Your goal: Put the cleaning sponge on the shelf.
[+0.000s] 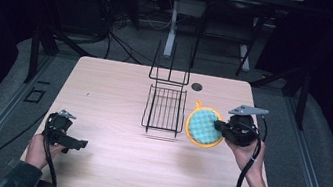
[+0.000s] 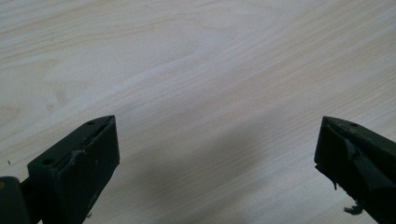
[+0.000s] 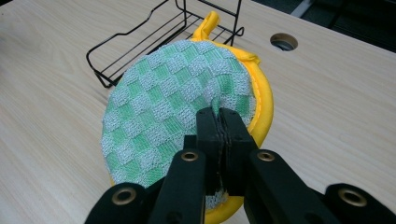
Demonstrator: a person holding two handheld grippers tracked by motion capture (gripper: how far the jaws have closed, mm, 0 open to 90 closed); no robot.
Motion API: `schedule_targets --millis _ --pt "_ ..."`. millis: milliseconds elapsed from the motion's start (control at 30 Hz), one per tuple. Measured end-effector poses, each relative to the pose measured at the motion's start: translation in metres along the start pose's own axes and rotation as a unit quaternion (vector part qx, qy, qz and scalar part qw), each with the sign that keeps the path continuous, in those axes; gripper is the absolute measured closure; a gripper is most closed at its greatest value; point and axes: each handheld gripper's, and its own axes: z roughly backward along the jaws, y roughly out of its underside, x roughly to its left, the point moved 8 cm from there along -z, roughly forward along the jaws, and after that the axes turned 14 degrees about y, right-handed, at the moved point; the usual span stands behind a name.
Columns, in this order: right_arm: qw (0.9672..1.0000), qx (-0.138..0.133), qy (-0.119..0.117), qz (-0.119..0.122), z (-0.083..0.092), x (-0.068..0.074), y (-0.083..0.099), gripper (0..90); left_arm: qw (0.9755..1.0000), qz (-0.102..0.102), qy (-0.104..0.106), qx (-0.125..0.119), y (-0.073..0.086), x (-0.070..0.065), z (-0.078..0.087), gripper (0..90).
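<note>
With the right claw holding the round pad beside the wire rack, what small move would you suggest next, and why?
Probably carry the pad a little left, over the rack, then lower it in. The right claw is shut on the pad's edge and holds it just right of the rack, whose basket looks empty. The left claw is open over bare table, so it plays no part.

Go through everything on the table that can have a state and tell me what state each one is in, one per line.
Scrubbing pad: round, green check with yellow rim, pinched at its edge and held beside the rack.
Wire rack: upright on the table, nothing in it.
Right claw: shut on the scrubbing pad.
Left claw: open, nothing between its jaws, low over the table.
</note>
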Motion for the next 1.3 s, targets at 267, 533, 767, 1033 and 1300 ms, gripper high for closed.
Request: schedule_targets --millis 267,533,767,1033,1300 --pt "0.9999 -0.007 -0.011 0.011 -0.011 0.013 -0.013 88.1 1.0000 0.001 0.001 -0.002 0.000 0.000 0.000 0.0" --pt "0.9995 -0.012 -0.028 0.008 -0.030 0.031 -0.028 88.2 1.0000 -0.001 0.001 -0.001 0.000 -0.001 0.000 0.0" --pt "0.9994 -0.013 -0.033 0.003 -0.046 0.042 -0.037 88.2 1.0000 -0.003 0.001 -0.002 -0.001 -0.001 0.000 0.0" --pt "0.9986 -0.014 -0.046 -0.021 -0.070 0.057 -0.047 88.2 1.0000 -0.005 0.004 -0.002 -0.001 -0.002 0.000 0.0" --pt "0.9984 -0.011 -0.047 -0.029 -0.085 0.070 -0.053 88.1 1.0000 -0.005 0.005 -0.002 -0.001 -0.002 0.000 0.0"
